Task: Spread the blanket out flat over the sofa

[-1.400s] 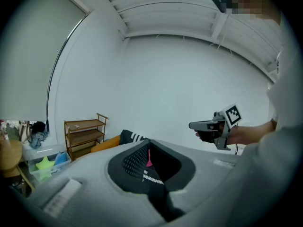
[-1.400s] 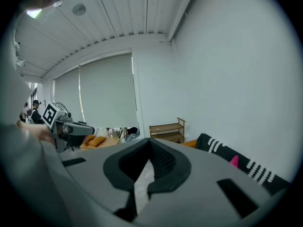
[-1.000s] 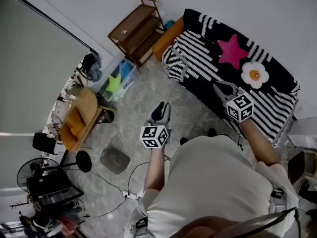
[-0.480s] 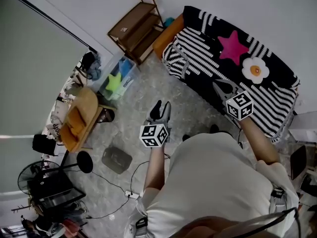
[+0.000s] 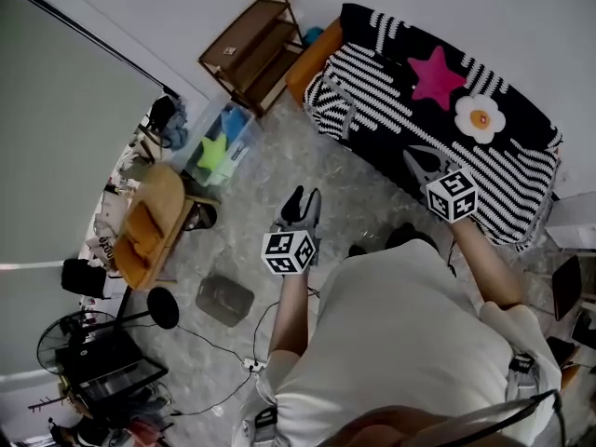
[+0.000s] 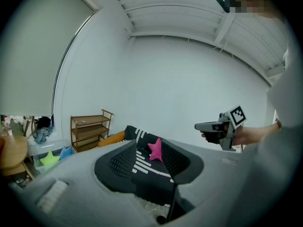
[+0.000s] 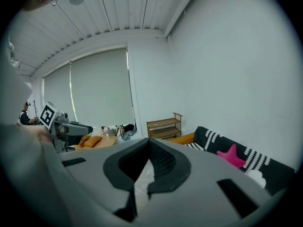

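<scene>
Floor [image 5: 279, 170]: pale, speckled, hard.

Sofa [image 5: 315, 59] along the white wall: shows only one bare orange end, next to the shelf.

Blanket [image 5: 391, 91] over sofa: covers back and seat and hangs down the front. Knitted look, black with white stripes, a black band along the top. Pink star [image 5: 438, 77] and white flower [image 5: 480, 117] with orange centre on the back part. Lies mostly flat, with one raised fold near the orange end.

Shelf [image 5: 253, 49]: brown wood, open tiers, straight posts. Small pale scrap on one tier, otherwise too small to read.

Table [image 5: 154, 217]: round, light wood, carries flat orange cushions.

Bin [image 5: 219, 142]: clear plastic, rectangular. Holds a green star [image 5: 214, 155] and blue things [image 5: 237, 124].

Box [image 5: 223, 299]: grey, rounded corners, flat on floor near a dark cable.

Left gripper [image 5: 303, 203]: held over the floor, well apart from the blanket. Jaws have just been opening and stand wide, nothing between them, only the far blanket seen through the gap.

Right gripper [image 5: 424, 163]: held in front of the sofa, by the blanket's hanging edge. Jaws drawn together at the tips, nothing pinched, a thin wedge of floor visible behind them.
</scene>
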The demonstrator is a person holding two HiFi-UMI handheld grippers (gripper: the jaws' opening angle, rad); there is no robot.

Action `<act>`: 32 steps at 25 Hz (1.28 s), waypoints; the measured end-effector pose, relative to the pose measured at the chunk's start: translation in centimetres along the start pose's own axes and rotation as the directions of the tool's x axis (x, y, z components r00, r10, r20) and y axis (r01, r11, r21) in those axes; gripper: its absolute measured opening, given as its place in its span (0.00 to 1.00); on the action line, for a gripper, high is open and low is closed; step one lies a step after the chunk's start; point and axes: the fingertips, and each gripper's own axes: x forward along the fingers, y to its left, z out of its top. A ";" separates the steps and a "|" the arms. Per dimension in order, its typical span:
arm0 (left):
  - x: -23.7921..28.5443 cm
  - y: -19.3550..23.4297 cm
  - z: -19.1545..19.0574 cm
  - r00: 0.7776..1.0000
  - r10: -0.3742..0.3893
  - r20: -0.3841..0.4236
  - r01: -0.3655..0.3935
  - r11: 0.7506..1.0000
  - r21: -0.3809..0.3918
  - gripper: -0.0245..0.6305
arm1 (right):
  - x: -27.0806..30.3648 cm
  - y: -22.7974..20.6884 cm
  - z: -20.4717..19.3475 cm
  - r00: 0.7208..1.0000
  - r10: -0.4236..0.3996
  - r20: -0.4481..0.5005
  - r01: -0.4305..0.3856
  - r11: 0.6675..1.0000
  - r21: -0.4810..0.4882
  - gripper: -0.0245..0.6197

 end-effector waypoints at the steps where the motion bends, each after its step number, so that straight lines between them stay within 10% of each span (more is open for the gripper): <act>1: -0.2 0.2 -0.1 1.000 -0.003 -0.003 0.003 1.000 0.001 0.30 | -0.1 0.2 -0.1 1.000 -0.006 0.000 0.006 1.000 0.002 0.04; 32: 13.0 8.0 3.7 0.997 0.023 -0.079 -0.025 0.999 -0.024 0.30 | 15.5 -10.4 2.8 0.995 0.055 -0.083 -0.052 0.998 0.040 0.04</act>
